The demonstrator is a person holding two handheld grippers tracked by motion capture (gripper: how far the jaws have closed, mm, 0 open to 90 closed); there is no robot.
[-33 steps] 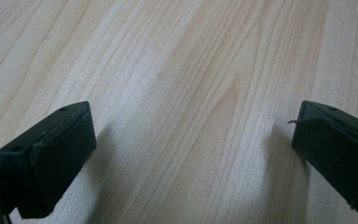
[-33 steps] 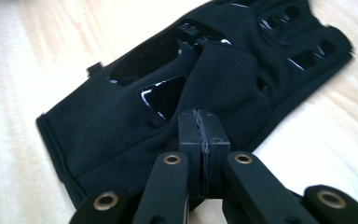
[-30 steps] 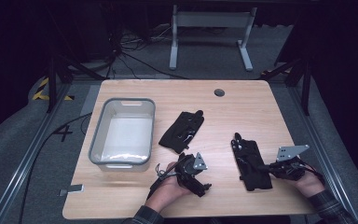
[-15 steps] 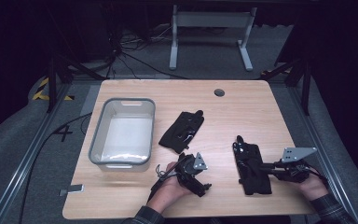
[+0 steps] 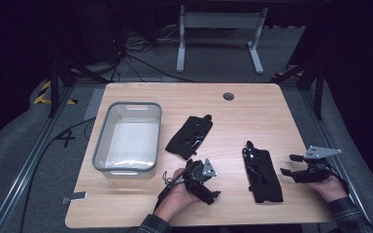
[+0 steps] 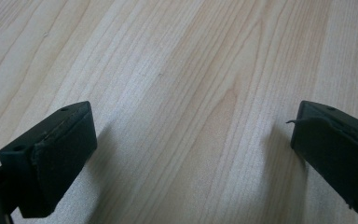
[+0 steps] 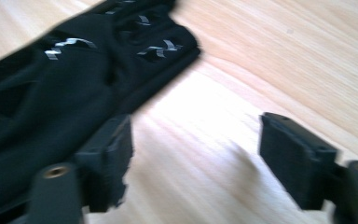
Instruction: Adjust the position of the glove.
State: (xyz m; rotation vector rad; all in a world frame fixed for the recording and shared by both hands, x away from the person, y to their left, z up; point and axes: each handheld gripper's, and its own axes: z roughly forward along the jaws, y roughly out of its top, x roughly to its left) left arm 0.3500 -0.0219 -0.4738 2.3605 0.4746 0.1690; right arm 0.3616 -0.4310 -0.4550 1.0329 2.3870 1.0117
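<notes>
Right gripper (image 5: 287, 165): lay in the person's right hand (image 5: 329, 186) at the lower right of the high view, jaws wide apart and just opened further, with nothing between them.
Right-hand black glove (image 5: 262, 171): lay flat on the table, lower right of centre in the high view, just left of the right gripper's jaw tips; in the right gripper view it (image 7: 65, 79) spread across the upper left, beside the left jaw and outside the gap.
Left gripper (image 5: 212, 193): sat in the left hand (image 5: 177, 198) at the lower centre of the high view, jaws wide, bare wood between them in the left gripper view.
Second black glove (image 5: 190, 136): lay at the middle of the high view, apart from both grippers.
Grey bin (image 5: 102, 144): stood at the left of the high view, beside the second glove.
Table (image 5: 252, 111): light wood, with 1 round hole (image 5: 228, 96) near its upper edge.
</notes>
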